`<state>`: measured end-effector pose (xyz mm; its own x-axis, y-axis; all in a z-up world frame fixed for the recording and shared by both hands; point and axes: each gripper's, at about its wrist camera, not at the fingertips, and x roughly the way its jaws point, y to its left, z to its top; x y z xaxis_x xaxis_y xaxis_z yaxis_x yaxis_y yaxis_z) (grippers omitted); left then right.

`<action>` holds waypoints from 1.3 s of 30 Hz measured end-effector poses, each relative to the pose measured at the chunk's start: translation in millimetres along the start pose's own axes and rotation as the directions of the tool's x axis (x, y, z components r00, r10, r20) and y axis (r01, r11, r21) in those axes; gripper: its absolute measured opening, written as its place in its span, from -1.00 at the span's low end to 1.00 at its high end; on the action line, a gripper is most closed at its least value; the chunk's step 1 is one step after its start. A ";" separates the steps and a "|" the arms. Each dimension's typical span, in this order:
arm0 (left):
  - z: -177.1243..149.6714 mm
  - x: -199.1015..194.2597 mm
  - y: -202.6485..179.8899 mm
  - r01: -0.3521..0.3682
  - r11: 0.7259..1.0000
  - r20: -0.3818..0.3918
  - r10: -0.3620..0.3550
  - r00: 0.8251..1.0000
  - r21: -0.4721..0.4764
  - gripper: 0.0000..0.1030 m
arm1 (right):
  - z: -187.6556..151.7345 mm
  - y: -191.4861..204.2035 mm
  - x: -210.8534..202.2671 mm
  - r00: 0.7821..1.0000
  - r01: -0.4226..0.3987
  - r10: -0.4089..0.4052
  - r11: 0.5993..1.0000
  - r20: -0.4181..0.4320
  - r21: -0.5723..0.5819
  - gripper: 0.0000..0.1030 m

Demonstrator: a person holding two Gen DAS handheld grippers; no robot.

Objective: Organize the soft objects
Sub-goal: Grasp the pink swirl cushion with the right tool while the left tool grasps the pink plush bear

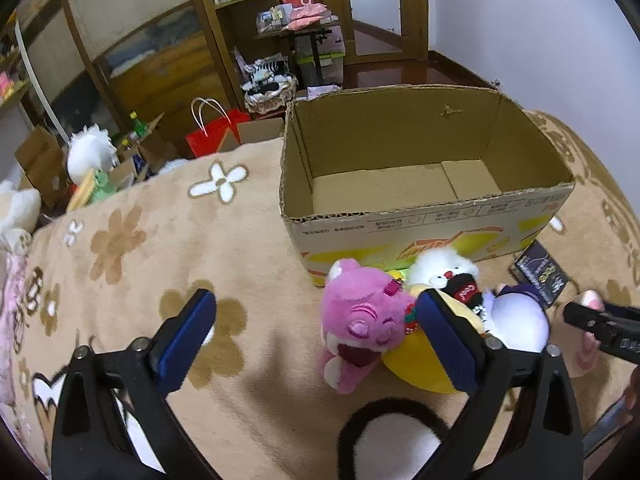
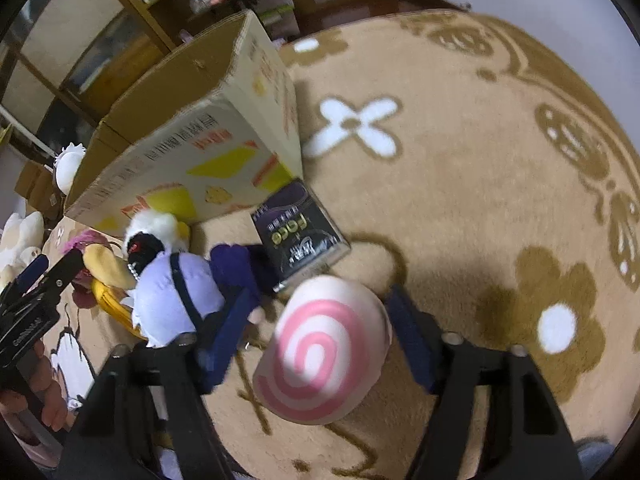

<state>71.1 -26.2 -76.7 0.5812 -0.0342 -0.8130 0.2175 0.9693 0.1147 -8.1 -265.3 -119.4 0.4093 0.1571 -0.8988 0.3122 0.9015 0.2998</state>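
An open cardboard box (image 1: 424, 184) stands on the flowered beige blanket (image 1: 168, 264); it also shows in the right wrist view (image 2: 188, 160). In front of it lies a pile of plush toys: a pink bear (image 1: 360, 324), a white fluffy toy (image 1: 444, 268), a yellow toy (image 1: 420, 364), a white-and-purple doll (image 2: 180, 300). My left gripper (image 1: 316, 340) is open, hovering just left of the pile. My right gripper (image 2: 320, 332) is open around a pink-and-white swirl roll plush (image 2: 324, 352), its pads apart from it.
A dark packet (image 2: 300, 236) lies by the box corner. A black-and-white plush (image 1: 392, 436) sits under the left gripper. Beyond the blanket edge are a red bag (image 1: 216, 136), white plush toys (image 1: 90, 152), shelves and a cabinet.
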 end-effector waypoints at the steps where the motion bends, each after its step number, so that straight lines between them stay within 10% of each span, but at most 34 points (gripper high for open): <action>1: -0.2 0.1 2.1 0.024 1.000 -0.007 -0.024 1.000 -0.020 0.75 | 0.2 -0.9 2.2 1.000 0.016 -0.016 1.000 -0.008 0.004 0.05; 33: -1.7 17.3 23.8 0.139 0.971 -0.100 -0.160 0.982 -0.192 0.66 | 4.0 -6.3 9.7 0.999 0.031 -0.031 1.000 -0.012 -0.003 -0.10; 39: -3.9 23.7 23.8 0.249 0.940 -0.113 -0.281 0.953 -0.233 0.00 | 2.5 -0.8 8.2 1.000 0.023 -0.023 0.999 -0.010 -0.031 -0.28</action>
<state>87.0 -2.9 -95.5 0.4043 -0.2775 -0.8715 0.1663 0.9593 -0.2283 -2.9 -265.8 -126.2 0.3935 0.1400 -0.9086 0.2949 0.9169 0.2690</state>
